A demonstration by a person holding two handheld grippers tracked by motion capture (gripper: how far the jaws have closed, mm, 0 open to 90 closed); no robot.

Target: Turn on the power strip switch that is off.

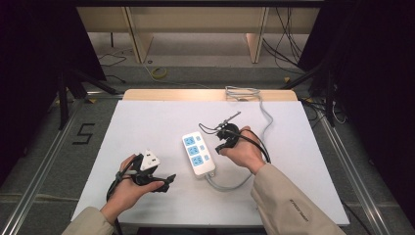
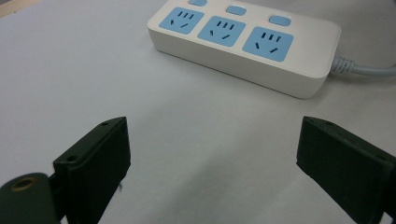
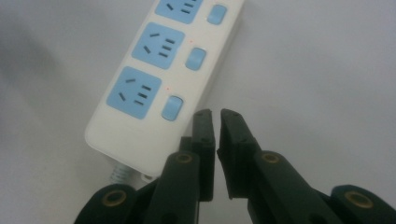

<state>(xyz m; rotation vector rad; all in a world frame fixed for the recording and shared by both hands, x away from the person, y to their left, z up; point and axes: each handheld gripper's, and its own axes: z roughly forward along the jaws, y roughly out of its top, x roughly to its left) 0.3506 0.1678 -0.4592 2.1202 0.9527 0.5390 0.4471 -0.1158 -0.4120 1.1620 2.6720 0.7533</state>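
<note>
Power strip (image 1: pixel 198 152): white, three blue sockets, each with a blue switch beside it; lies flat near the middle of the white tabletop (image 1: pixel 147 122), grey cord (image 1: pixel 266 117) trailing off towards the far edge.

Right tongs (image 3: pixel 217 122): nearly pressed together, a thin slit between the pads, nothing between them; held just beside the strip's cord end, near the closest switch.

Left tongs (image 2: pixel 212 154): spread wide, empty, pointed at the strip from well apart.
</note>
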